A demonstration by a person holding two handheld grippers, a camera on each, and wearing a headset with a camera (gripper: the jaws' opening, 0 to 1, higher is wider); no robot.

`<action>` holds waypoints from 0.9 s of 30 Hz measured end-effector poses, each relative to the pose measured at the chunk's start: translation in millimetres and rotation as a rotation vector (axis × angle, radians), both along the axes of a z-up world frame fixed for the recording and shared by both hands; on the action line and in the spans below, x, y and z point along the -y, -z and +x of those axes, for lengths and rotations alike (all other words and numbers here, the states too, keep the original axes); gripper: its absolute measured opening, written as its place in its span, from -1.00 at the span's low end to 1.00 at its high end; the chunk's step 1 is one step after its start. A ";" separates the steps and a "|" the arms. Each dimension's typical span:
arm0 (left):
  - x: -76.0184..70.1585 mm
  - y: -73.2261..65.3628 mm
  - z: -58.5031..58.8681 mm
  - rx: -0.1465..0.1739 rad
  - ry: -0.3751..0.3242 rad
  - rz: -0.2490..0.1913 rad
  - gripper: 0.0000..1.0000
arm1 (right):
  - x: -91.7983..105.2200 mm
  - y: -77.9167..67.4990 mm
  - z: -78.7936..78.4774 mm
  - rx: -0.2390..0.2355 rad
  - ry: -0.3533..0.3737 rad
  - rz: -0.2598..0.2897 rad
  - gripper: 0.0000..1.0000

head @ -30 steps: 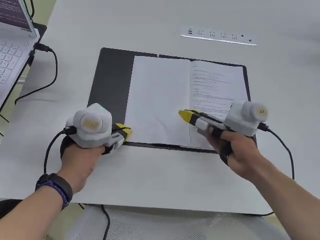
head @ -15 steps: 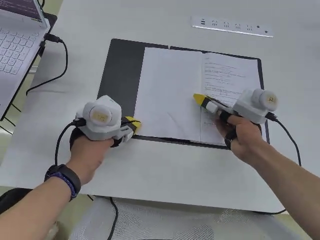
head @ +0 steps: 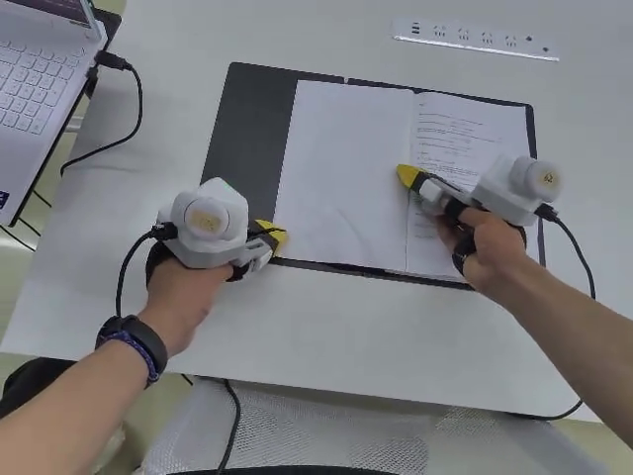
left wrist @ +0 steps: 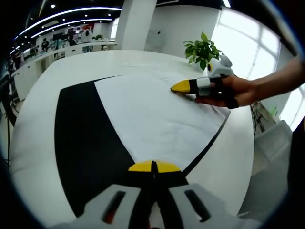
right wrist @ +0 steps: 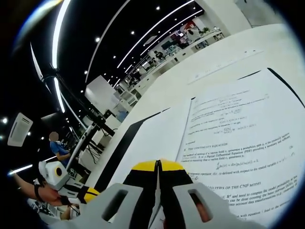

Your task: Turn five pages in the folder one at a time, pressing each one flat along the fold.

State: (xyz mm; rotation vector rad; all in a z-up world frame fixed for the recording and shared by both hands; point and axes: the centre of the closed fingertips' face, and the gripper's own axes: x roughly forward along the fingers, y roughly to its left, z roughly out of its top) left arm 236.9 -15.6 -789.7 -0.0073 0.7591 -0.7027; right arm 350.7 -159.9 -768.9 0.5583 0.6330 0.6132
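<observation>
Right tongs point(head: 406, 176), closed, touch black folder's point(head: 247, 139) smooth white page point(head: 341, 168).

This is an open-plan office. The white worktop point(head: 326, 336) carries a laptop point(head: 35, 69) at its far left with a black cable point(head: 109, 143) running from it. A white power strip point(head: 475, 38) lies along the far edge, and a black folder point(head: 247, 139) of printed pages lies open in the middle. In the left gripper view a white column point(left wrist: 136, 24) rises at the far side. To its right a potted plant point(left wrist: 202, 47) stands before tall bright windows point(left wrist: 248, 43). Long rows of desks point(left wrist: 62, 50) run off at the far left under curved ceiling light strips point(left wrist: 71, 12). The right gripper view shows a dark ceiling point(right wrist: 109, 28) dotted with spotlights point(right wrist: 157, 8).
</observation>
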 end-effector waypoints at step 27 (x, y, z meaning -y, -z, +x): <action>-0.6 0.7 0.7 -0.015 -0.014 -0.010 -1.00 | 7.1 -7.6 66.1 0.037 0.232 0.025 -1.00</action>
